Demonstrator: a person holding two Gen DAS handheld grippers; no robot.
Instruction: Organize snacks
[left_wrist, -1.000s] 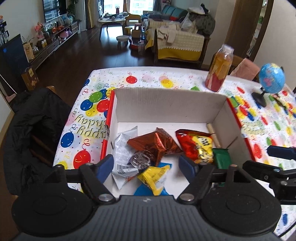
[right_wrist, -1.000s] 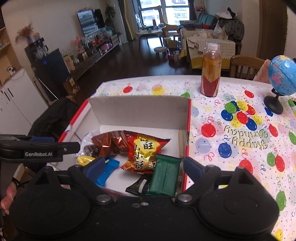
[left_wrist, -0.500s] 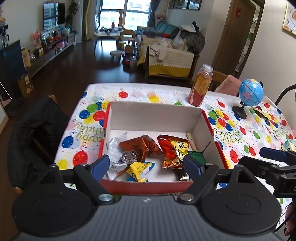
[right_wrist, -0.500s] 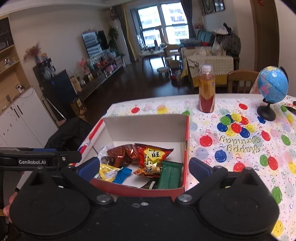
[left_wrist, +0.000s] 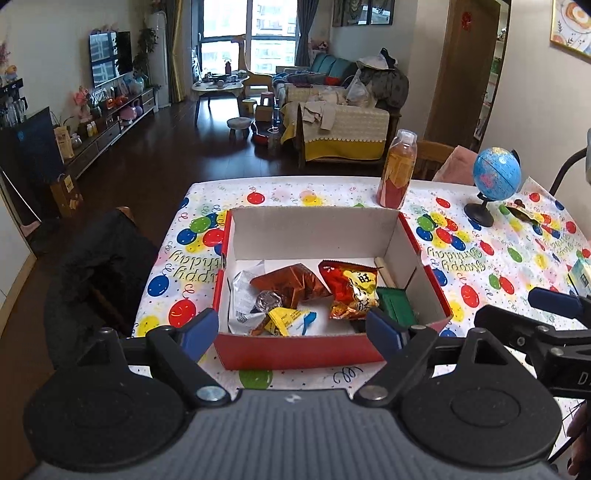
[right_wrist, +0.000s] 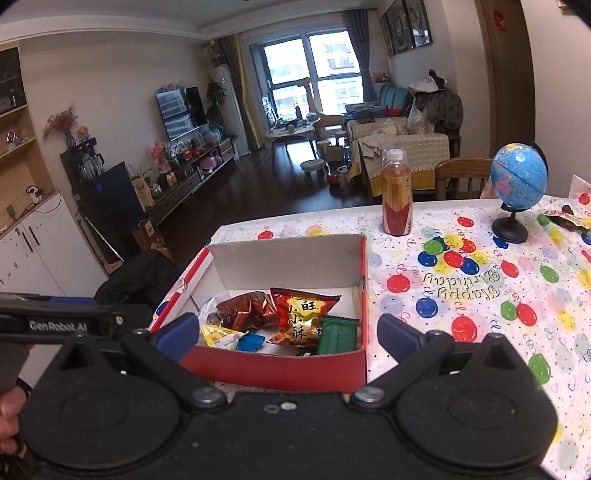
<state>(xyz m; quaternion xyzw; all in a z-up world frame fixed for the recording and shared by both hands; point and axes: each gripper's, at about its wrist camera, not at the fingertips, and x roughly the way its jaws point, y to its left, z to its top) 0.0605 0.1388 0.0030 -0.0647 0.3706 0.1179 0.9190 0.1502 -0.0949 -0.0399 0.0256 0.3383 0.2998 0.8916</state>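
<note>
Reading "GenRobot.AI" on the left tongs' (left_wrist: 291, 330) arm in the right view, and 旺 and 小酥 on the red snack bag (right_wrist: 301, 319), we see both tongs spread and holding nothing, the right tongs (right_wrist: 286, 332) too. All snacks lie in the red cardboard box (left_wrist: 295, 356) on the desk (left_wrist: 480, 258), printed "Happy Birthday". Since a second ago we have pulled back; the box's front wall now shows.

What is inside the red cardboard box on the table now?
The red box holds a green pack, an orange-red bag, a brown foil bag, a yellow packet and a clear wrapper. Anything beneath them, and behind the near wall, stays hidden.
</note>
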